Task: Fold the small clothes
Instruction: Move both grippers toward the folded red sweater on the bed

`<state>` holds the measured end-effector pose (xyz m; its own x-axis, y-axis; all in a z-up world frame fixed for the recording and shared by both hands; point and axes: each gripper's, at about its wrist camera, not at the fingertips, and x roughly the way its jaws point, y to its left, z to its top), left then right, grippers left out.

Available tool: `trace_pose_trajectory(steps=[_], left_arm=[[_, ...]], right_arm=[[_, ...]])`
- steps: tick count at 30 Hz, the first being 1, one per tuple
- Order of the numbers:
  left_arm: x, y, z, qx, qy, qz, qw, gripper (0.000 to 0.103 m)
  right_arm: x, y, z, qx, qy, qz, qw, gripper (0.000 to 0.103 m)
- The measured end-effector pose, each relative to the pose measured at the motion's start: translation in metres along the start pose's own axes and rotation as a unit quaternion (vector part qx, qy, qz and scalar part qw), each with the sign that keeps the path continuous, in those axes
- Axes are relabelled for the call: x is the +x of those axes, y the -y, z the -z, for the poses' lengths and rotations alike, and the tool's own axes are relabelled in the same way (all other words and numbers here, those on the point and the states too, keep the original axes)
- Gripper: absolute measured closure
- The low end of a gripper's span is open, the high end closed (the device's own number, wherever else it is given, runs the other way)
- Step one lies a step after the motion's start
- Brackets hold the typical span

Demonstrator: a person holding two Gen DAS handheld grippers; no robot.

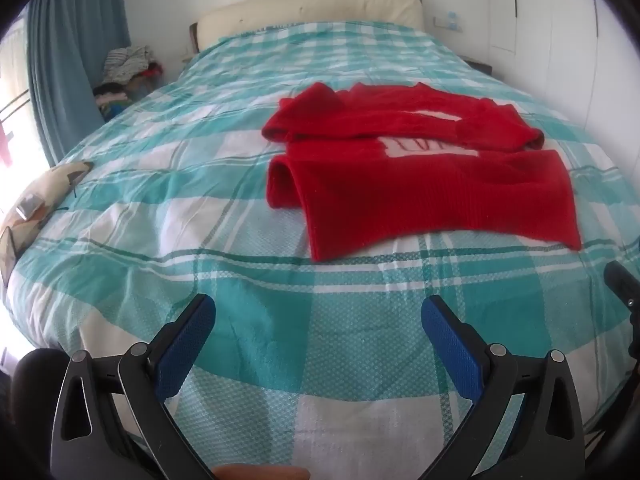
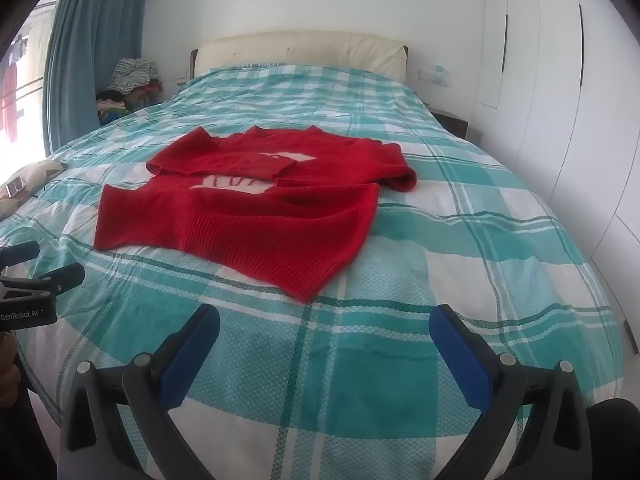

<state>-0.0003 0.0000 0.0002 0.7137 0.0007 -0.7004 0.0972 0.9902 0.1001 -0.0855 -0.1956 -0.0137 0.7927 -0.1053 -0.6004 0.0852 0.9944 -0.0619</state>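
Note:
A red knitted sweater [image 1: 424,184] with a white chest patch lies on the teal checked bedspread [image 1: 200,208], its sleeves folded across the body. In the right wrist view the sweater [image 2: 248,216] lies ahead and to the left. My left gripper [image 1: 318,312] hovers over the bedspread short of the sweater's hem, blue pads wide apart with nothing between them. Just as wide stands my right gripper [image 2: 324,320], empty, near the sweater's near corner. The left gripper's black body [image 2: 32,292] shows at the left edge of the right wrist view.
A cream headboard [image 2: 304,50] stands at the far end of the bed. A pile of clothes [image 2: 128,80] sits by the blue curtain [image 2: 92,40] at the back left. A patterned cushion [image 1: 36,204] lies on the bed's left edge. White wardrobe doors [image 2: 560,100] line the right side.

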Motion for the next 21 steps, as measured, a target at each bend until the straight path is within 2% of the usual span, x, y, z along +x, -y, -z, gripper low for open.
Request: trace_pose_trajectory(steps=[14,21], left_arm=[[0.006,-0.003,0.006,-0.013,-0.01,0.011,0.9998,0.0],[0.009,-0.006,0.005,-0.017,-0.021,0.012,0.9996,0.0]], right_arm=[[-0.002,-0.004,0.009,-0.01,0.003,0.001,1.0,0.0],[0.002,-0.003,0.003,-0.006,-0.003,0.0,1.0,0.0]])
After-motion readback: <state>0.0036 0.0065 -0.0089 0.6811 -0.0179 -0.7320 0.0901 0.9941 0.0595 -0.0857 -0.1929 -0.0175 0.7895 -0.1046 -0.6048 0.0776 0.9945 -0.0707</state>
